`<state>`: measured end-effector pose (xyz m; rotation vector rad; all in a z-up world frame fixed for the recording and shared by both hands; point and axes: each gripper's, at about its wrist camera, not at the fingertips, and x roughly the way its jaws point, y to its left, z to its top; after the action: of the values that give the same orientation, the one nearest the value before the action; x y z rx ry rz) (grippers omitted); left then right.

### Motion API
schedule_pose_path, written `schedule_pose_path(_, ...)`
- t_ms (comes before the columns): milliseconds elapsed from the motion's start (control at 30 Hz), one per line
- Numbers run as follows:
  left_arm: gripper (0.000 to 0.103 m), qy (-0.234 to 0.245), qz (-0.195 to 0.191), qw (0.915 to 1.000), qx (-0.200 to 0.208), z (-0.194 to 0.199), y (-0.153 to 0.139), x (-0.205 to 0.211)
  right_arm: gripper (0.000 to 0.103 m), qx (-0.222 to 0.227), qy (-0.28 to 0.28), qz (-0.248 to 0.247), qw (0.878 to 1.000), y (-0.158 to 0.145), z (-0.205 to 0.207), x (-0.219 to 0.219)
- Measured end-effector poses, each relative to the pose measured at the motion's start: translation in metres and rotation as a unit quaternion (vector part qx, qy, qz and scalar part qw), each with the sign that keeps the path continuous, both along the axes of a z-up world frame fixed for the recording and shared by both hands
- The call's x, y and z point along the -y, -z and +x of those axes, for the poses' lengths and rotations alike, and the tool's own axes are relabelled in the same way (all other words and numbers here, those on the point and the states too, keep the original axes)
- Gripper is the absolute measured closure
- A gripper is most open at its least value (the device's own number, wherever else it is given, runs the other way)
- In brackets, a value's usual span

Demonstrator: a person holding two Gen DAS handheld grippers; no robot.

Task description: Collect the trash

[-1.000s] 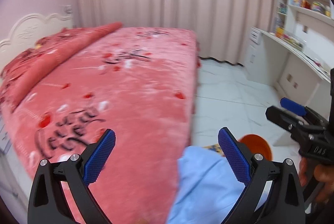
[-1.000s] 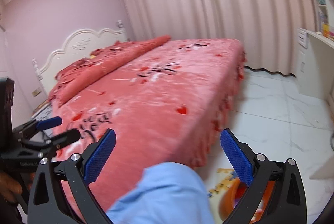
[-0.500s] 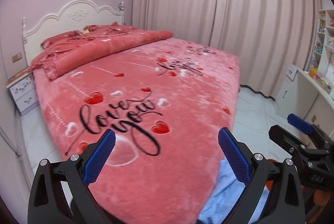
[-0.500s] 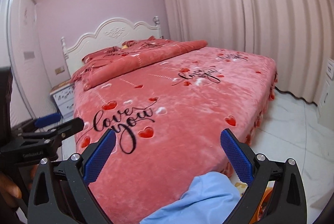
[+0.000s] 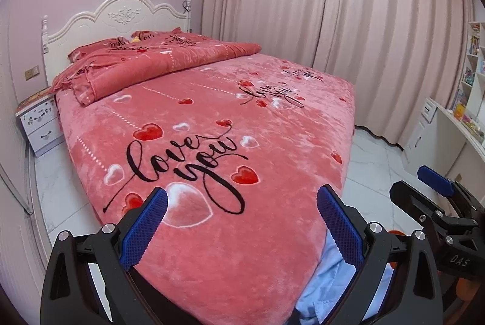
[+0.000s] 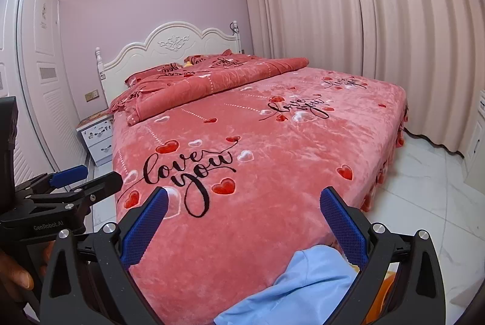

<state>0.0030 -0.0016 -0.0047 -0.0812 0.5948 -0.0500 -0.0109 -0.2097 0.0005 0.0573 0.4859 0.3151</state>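
Note:
No trash shows in either view. My left gripper [image 5: 242, 223] is open and empty, held over the foot of a pink bed [image 5: 212, 119] whose cover reads "love you". My right gripper [image 6: 242, 223] is open and empty too, beside the left one, over the same foot end [image 6: 257, 143]. The right gripper shows at the right edge of the left wrist view [image 5: 436, 203]. The left gripper shows at the left edge of the right wrist view [image 6: 69, 185]. A small yellow thing [image 5: 135, 39] lies among the pillows; I cannot tell what it is.
A folded pink duvet [image 5: 157, 64] lies near the white headboard [image 5: 121, 19]. A white nightstand [image 5: 39, 122] stands left of the bed. Curtains [image 5: 348, 22] cover the far wall. A desk with shelves [image 5: 454, 119] stands at right. A light blue trouser leg [image 6: 297, 285] and an orange bin [image 6: 385, 288] lie below.
Both grippers have swung left and tilted up, from the floor and bed corner toward the whole bed and headboard. Both stayed open and empty.

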Motion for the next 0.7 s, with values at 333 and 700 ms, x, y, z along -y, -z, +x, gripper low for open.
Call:
schedule_pose_path(333,0.006,-0.004,0.019,0.9998,0.004,-0.002,0.001,0.002,0.005,-0.014,-0.004,0.006,1.000,0.007,0.005,-0.002)
schedule_pose_path(700,0.006,0.002,0.025,0.9997,-0.008,0.002,0.005,0.000,0.005,-0.028,-0.008,0.009,1.000,0.013,0.012,-0.003)
